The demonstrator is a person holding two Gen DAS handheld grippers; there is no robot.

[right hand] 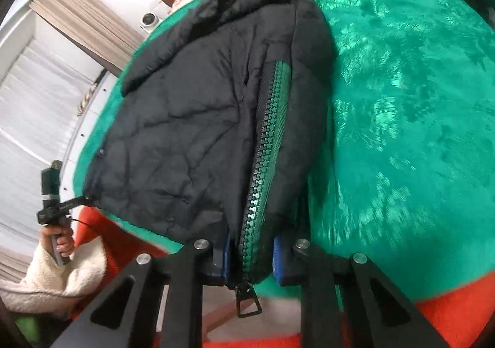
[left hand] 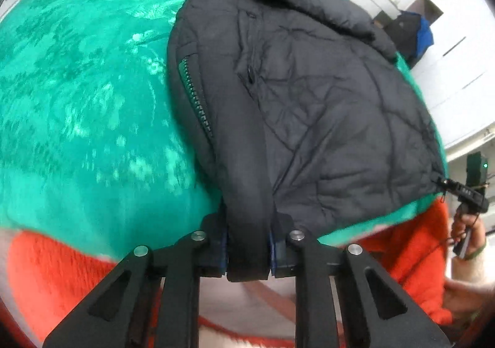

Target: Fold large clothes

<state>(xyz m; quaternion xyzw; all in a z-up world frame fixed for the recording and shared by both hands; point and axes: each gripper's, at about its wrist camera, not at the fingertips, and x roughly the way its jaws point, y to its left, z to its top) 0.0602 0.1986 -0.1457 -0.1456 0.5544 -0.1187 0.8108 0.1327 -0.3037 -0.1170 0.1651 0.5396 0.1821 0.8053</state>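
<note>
Both grippers, left [left hand: 247, 250] and right [right hand: 250, 258], have jaws clenched on the black jacket [left hand: 309, 94].

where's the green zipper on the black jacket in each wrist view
Left wrist: the green zipper is a short strip on the black jacket, left of centre, above the left gripper.
Right wrist: the zipper runs long down the picture's middle into the right gripper, its pull hanging below.
Shared landmark: the green blanket under the jacket.
</note>
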